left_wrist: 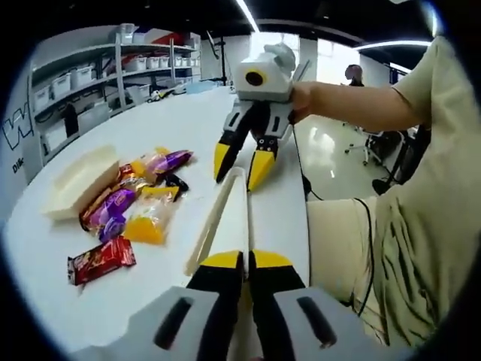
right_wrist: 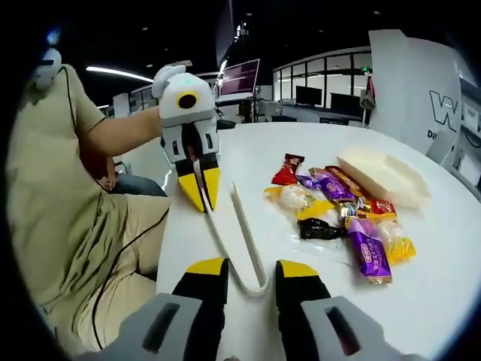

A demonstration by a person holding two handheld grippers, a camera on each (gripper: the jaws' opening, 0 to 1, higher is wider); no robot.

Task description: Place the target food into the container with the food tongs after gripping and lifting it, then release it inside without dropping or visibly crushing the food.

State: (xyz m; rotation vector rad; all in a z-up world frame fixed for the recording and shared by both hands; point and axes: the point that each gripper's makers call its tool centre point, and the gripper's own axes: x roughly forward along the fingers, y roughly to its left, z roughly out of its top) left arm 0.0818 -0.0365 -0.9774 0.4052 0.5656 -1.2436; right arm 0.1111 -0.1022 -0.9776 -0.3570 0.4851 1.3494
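Cream food tongs [left_wrist: 225,214] lie on the white table [left_wrist: 173,120], their two arms running away from my left gripper [left_wrist: 246,259], which is shut on one arm's end. In the right gripper view the tongs [right_wrist: 248,233] form a V whose bend sits between the spread jaws of my open right gripper [right_wrist: 252,269]. The left gripper [right_wrist: 201,192] pinches the far arm there. The right gripper [left_wrist: 240,167] straddles the bend. A pile of wrapped snacks [left_wrist: 139,207] [right_wrist: 338,214] lies beside the cream tray [left_wrist: 79,180] [right_wrist: 383,177], which looks empty.
A red packet [left_wrist: 101,261] lies apart from the pile, near the table edge. The person's beige-clothed body [left_wrist: 406,226] sits close at the table's side. Shelves with bins [left_wrist: 90,75] stand behind the table.
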